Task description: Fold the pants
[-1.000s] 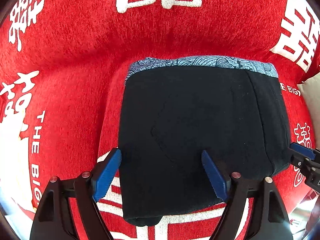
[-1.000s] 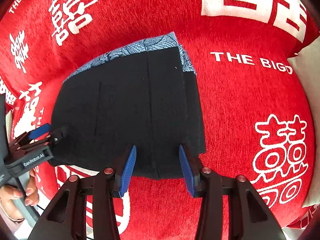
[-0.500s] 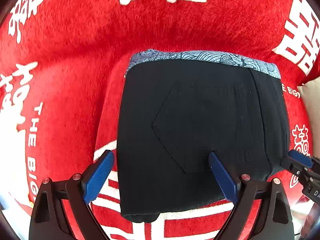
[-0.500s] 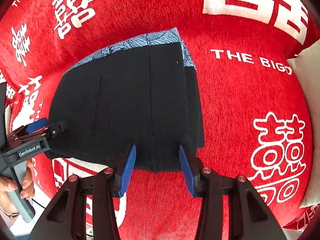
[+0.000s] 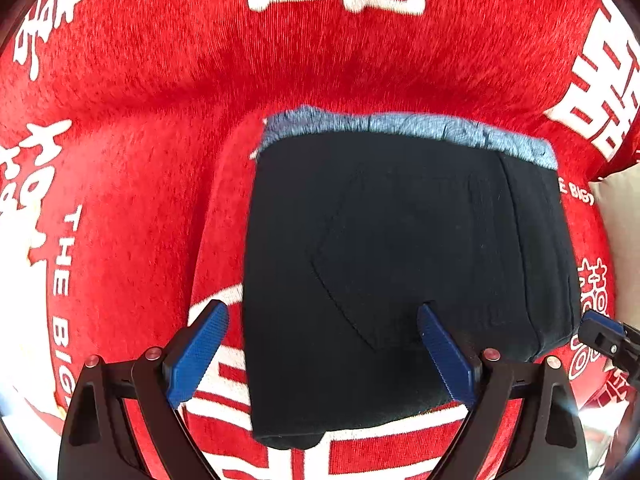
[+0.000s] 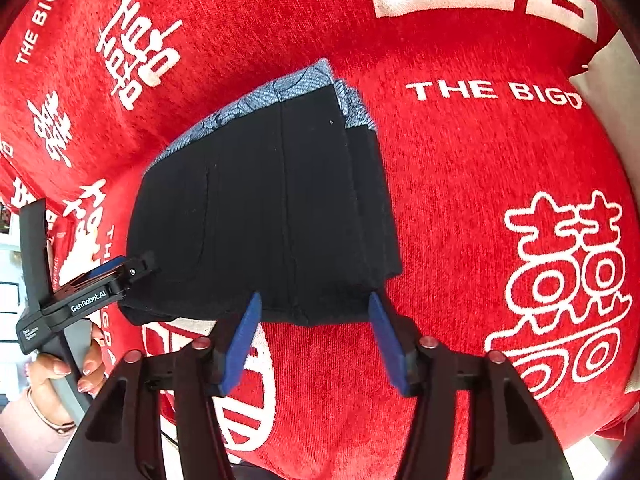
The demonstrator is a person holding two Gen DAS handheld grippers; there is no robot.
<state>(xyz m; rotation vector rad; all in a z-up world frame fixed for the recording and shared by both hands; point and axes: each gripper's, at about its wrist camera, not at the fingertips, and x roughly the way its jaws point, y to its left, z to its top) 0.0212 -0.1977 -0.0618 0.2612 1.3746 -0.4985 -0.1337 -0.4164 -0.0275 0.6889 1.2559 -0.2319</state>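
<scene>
Below me lies one pair of pants (image 5: 400, 272), folded into a thick, squarish black bundle of soft matte cloth, with a pointed pocket seam stitched on top and a blue-grey patterned band along its far edge. It rests on a fuzzy red cloth (image 5: 152, 128) printed with white characters and block letters, which covers the whole surface beneath. My left claw (image 5: 322, 354) stands wide apart, its two ribbed blue pads straddling the near left part of the bundle without pressing it; one pad is over the red cloth, the other over the black fabric. My right claw (image 6: 314, 340) is opening, its two blue pads spread at the bundle's near edge, with only that edge showing between their tips and nothing gripped. A hand (image 6: 56, 376) with a thin bracelet holds the left claw's handle. At the right edge, a pale cushion (image 6: 616, 92) peeks from under the red cloth.
</scene>
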